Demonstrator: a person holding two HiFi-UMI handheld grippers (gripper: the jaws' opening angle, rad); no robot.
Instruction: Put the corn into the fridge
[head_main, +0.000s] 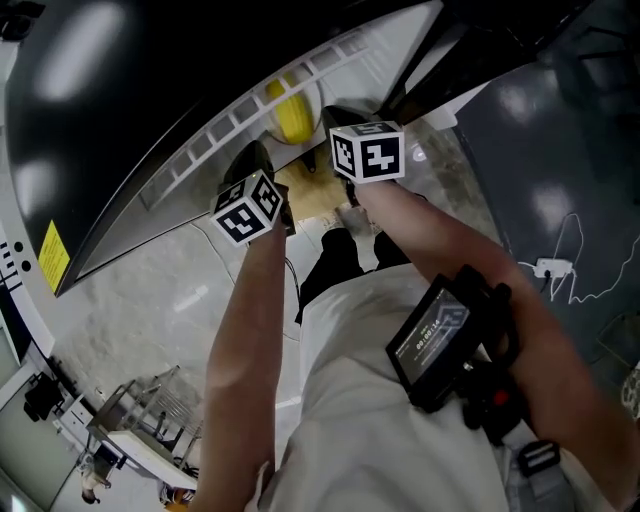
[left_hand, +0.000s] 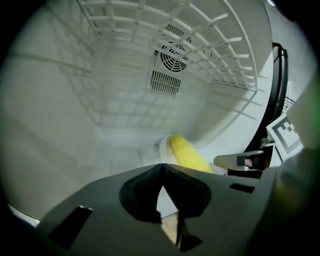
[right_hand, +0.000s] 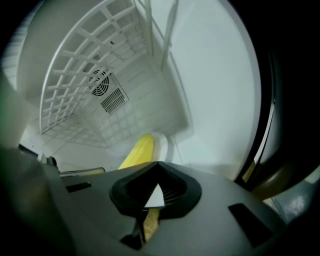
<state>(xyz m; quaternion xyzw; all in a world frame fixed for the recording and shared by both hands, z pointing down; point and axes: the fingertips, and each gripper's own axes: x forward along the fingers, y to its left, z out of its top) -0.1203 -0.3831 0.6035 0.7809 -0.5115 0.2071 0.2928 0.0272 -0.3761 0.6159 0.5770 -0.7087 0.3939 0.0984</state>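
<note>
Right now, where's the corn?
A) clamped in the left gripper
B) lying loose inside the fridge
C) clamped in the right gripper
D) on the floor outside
B: the corn lies inside the fridge, beyond the shut left gripper and right gripper, touching neither.

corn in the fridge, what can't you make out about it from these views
Head view: corn partly covered by the white rack.
Left gripper view: its near end hidden behind the left gripper.
Right gripper view: near end hidden behind the right gripper.
Both gripper views: white piece at its far end too blurred to identify.
</note>
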